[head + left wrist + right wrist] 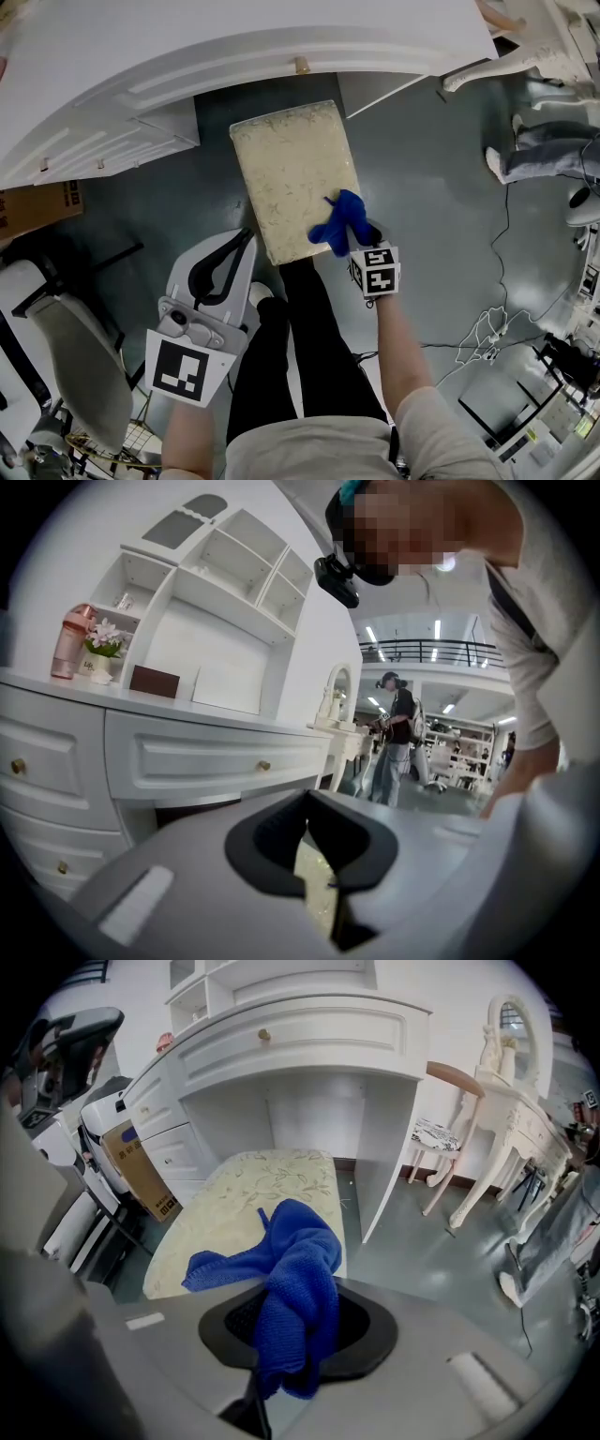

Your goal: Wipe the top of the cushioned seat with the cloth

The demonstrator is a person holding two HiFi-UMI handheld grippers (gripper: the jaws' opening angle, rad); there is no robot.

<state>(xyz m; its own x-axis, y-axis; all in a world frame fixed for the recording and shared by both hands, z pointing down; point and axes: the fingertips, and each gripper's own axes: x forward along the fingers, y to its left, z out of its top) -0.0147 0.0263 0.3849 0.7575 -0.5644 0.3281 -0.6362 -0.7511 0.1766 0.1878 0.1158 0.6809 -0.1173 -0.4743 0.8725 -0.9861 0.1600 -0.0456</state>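
Note:
The cushioned seat [292,173] is a cream rectangle with a faint leafy pattern, half tucked under the white dressing table. A blue cloth [339,223] lies bunched on its near right corner, and my right gripper [361,236] is shut on it. In the right gripper view the blue cloth [295,1274] hangs out of the right gripper [298,1324] over the seat [239,1199]. My left gripper [246,239] hovers just off the seat's near left corner, shut and holding nothing. Through the slit below the left gripper [309,841] a strip of the seat [314,888] shows.
The white dressing table [234,47] overhangs the far end of the seat, with drawers [187,757] at its left. A cardboard box [37,208] and a grey chair [75,361] stand left. Cables [487,328] lie on the floor right. Another person's legs [544,155] stand far right.

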